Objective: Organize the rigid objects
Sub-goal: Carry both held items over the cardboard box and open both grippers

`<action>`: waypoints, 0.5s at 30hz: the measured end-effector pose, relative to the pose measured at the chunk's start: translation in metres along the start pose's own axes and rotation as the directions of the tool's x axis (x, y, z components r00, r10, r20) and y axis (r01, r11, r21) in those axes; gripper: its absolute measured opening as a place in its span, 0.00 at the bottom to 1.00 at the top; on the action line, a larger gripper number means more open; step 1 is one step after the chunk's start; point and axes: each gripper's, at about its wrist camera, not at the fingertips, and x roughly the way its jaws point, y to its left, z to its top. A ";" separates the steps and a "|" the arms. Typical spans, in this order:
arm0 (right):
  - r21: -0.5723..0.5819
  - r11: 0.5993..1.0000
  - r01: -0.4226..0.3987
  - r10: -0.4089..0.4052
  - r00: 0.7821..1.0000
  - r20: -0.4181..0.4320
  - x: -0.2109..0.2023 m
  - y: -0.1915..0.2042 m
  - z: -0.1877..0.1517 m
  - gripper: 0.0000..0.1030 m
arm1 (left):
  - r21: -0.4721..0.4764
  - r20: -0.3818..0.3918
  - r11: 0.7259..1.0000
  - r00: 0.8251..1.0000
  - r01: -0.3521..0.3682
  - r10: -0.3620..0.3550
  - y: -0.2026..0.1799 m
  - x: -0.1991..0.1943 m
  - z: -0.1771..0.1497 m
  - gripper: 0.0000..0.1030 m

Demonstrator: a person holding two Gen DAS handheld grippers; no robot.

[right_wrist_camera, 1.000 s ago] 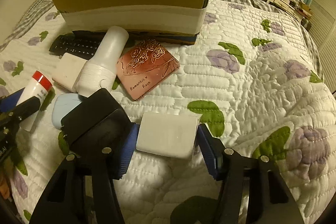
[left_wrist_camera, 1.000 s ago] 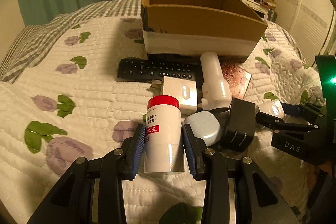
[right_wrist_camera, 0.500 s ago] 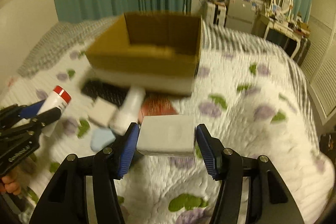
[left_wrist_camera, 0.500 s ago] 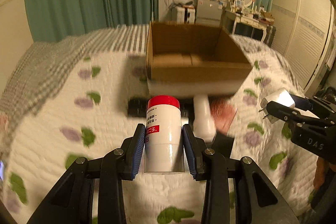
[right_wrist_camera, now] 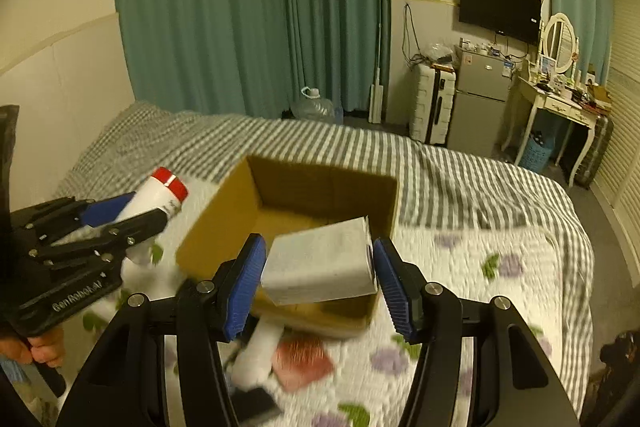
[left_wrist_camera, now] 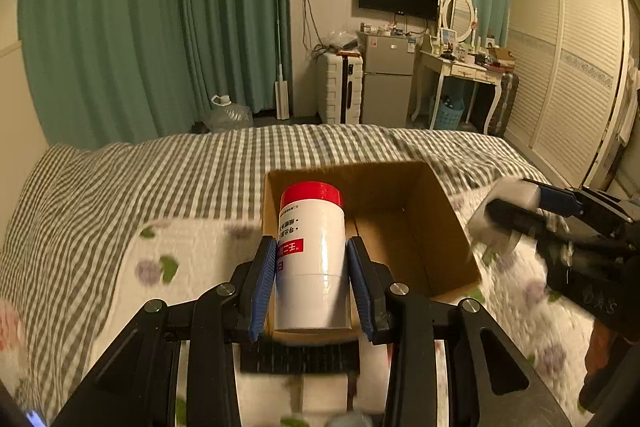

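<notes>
My left gripper [left_wrist_camera: 311, 281] is shut on a white bottle with a red cap [left_wrist_camera: 310, 259] and holds it up in front of the open cardboard box [left_wrist_camera: 448, 227]. My right gripper [right_wrist_camera: 318, 279] is shut on a white plug adapter [right_wrist_camera: 320, 263] and holds it above the near edge of the same box [right_wrist_camera: 216, 223]. The left gripper with the bottle [right_wrist_camera: 160, 195] shows at the left of the right wrist view. The right gripper with the adapter [left_wrist_camera: 504, 215] shows at the right of the left wrist view. The box looks empty inside.
Below the box lie a black remote [left_wrist_camera: 296, 357], a white bottle [right_wrist_camera: 256, 355] and a pink card [right_wrist_camera: 304, 359] on the flowered quilt [right_wrist_camera: 500, 307]. Beyond the bed stand green curtains, a small fridge and a dressing table.
Both grippers have lifted their objects off the quilt and risen toward the box. The box opening now lies below and ahead of them.
</notes>
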 end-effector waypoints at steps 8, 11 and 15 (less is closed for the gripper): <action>-0.017 1.000 -0.004 0.003 0.998 -0.066 0.081 -0.017 0.021 0.11 | 0.026 -0.063 1.000 0.998 0.005 -0.003 -0.008 0.082 0.018 0.36; 0.009 1.000 -0.023 0.024 0.997 -0.080 0.103 -0.027 0.012 0.11 | 0.040 -0.102 0.999 0.995 0.014 -0.010 -0.011 0.110 0.009 0.36; 0.018 0.999 -0.042 0.044 0.994 -0.104 0.126 -0.035 0.000 0.11 | 0.051 -0.147 0.998 0.989 0.021 -0.013 -0.017 0.136 -0.005 0.36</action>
